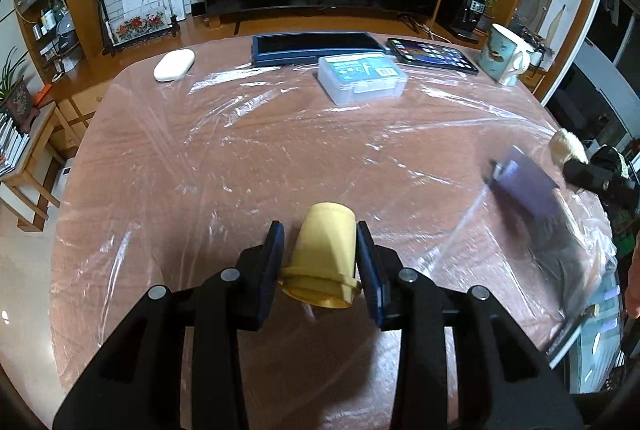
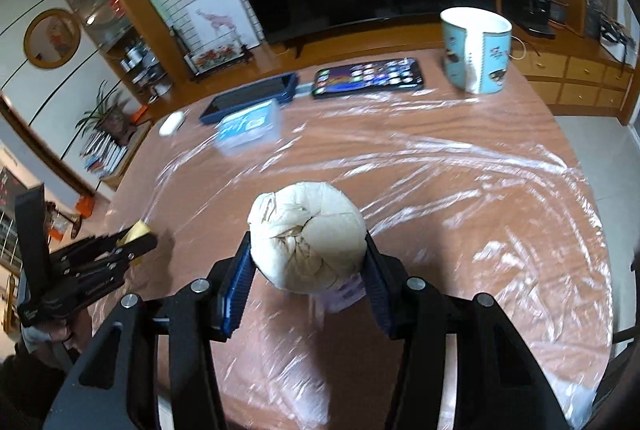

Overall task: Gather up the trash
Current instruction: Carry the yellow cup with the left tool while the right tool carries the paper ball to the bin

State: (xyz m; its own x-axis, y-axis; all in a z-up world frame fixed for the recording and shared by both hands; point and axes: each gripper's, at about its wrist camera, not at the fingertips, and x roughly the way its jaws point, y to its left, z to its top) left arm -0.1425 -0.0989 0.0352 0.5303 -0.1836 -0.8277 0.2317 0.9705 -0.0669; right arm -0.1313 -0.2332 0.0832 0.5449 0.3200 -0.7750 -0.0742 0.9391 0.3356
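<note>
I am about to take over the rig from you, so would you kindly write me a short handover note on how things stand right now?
Left hand-held gripper: shut on a small yellow cup, held above the table.
Right hand-held gripper: shut on a crumpled paper ball, also lifted off the table.
Done: both pieces of trash are picked up.
Left: no bin shows in either view, so find it and drop both in.
Staying on the table, apparently not trash: mug, phone, tablet, clear plastic box, white case. I see no other loose trash on the plastic-covered top.
</note>
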